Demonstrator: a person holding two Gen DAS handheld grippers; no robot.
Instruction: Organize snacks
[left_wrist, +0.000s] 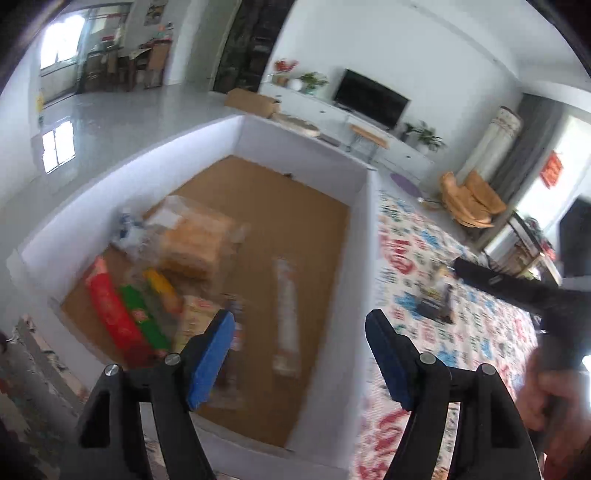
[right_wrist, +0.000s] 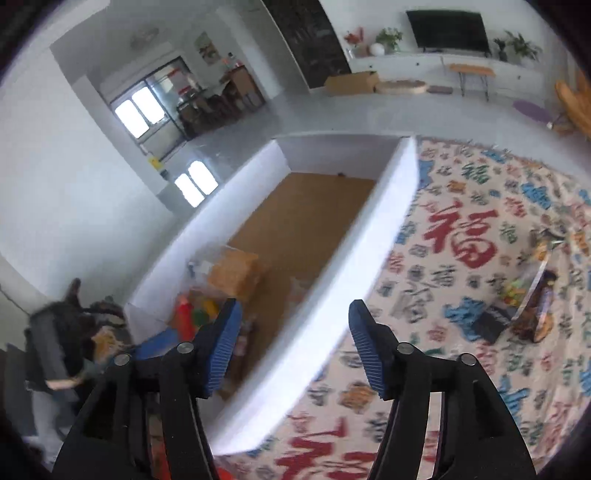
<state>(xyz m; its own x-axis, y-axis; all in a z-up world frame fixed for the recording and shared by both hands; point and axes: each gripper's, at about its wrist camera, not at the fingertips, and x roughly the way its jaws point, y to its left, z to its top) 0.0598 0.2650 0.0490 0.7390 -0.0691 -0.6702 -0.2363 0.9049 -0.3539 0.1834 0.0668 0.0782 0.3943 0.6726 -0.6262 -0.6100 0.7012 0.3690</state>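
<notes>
Left gripper (left_wrist: 300, 334) spread, empty, above white-walled box (left_wrist: 236, 140) with brown cardboard floor. Snack packets (left_wrist: 144, 306) heaped in box's near-left corner: red, green, yellow wrappers, clear bag of tan biscuits (left_wrist: 192, 243); long clear packet (left_wrist: 286, 314) lies just ahead between the fingers. Right gripper (right_wrist: 293, 334) spread, empty, over box's right wall. Loose snacks (right_wrist: 532, 306) on patterned cloth (right_wrist: 461, 236), well right. Tiled living room, blurred.

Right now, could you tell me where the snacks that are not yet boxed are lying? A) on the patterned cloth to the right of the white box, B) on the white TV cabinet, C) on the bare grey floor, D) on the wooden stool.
A: the loose snack packets lie on the patterned cloth, to the right of the white box, whose brown floor already holds other snacks.
</notes>
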